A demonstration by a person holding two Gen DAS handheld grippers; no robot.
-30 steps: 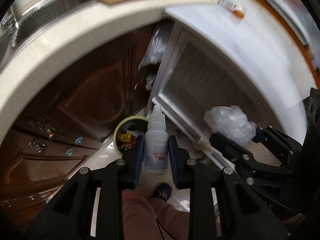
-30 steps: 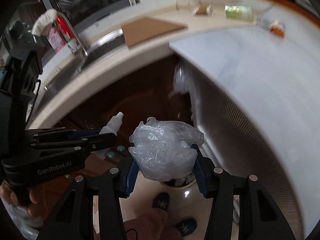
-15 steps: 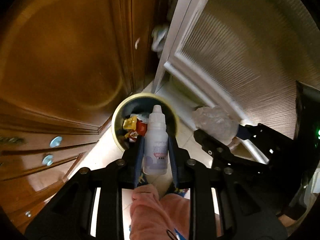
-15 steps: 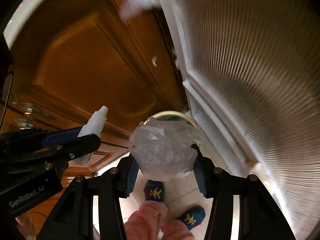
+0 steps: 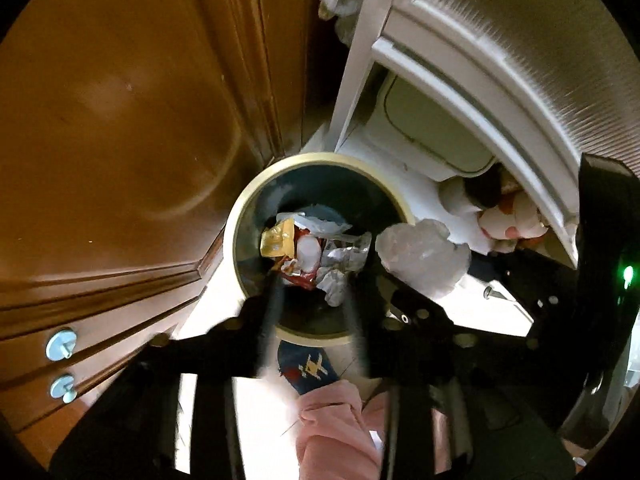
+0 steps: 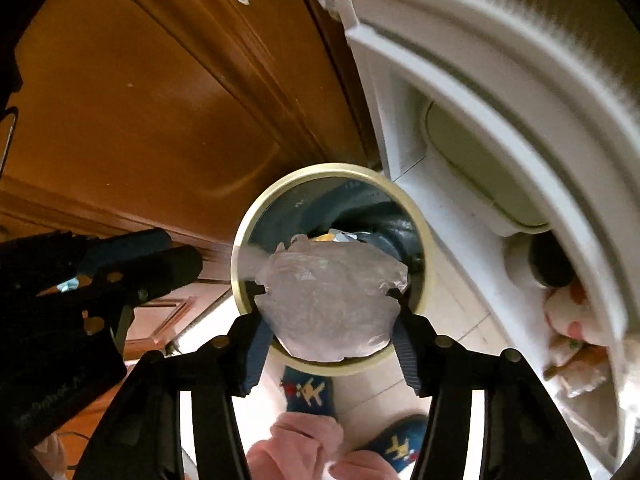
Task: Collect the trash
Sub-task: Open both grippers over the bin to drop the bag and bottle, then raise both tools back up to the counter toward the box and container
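A round trash bin with a pale yellow rim (image 5: 236,220) stands on the floor below both grippers; it also shows in the right wrist view (image 6: 424,236). My left gripper (image 5: 314,284) is open and empty over the bin, its fingers blurred. The white dropper bottle (image 5: 308,254) lies inside among wrappers (image 5: 276,240). My right gripper (image 6: 330,300) is shut on a crumpled clear plastic bag (image 6: 332,300) above the bin's mouth. The bag also shows in the left wrist view (image 5: 424,256), right of the bin.
A brown wooden cabinet door (image 5: 120,100) with drawer knobs (image 5: 60,346) stands left of the bin. A white ribbed appliance panel (image 5: 500,52) stands to the right. The person's pink trouser leg (image 5: 336,424) and blue slippers (image 6: 308,392) are below the bin.
Both grippers moved lower, closer to the bin. My left gripper opened and the dropper bottle fell into the bin. My right gripper still holds the plastic bag.
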